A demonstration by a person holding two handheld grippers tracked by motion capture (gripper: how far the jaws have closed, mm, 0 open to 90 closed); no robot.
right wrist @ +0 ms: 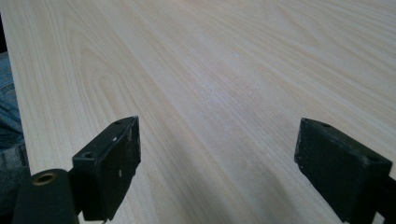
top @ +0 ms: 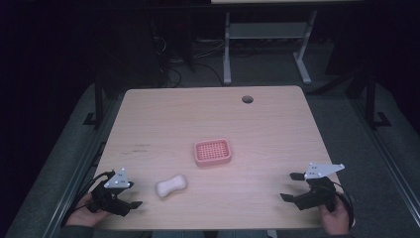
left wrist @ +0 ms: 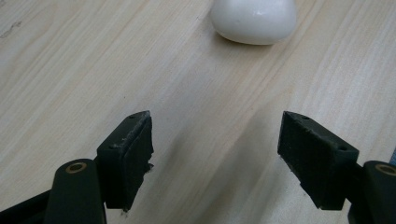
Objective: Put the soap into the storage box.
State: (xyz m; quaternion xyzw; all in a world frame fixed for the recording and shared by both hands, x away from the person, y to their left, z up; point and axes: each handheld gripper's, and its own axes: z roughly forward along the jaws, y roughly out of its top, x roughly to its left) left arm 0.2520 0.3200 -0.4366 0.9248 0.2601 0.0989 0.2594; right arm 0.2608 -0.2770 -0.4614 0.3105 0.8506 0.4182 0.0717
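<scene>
Soap lies on the desk near its front edge, at about 8 o'clock from the pink dish, with bare wood between. Left gripper, jaws wide and holding nothing, sits at 9 o'clock of it. Right gripper, also wide and empty, rests near the front right corner, with open wood ahead.

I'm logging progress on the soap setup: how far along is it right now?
Nothing looks done yet: the white soap bar lies on the table, apart from the empty pink soap dish. In hand: the left tongs are open beside the bar, which lies just ahead of them without touching. The right tongs are open over bare wood. Probably left: grasping the bar and placing it in the dish.
</scene>
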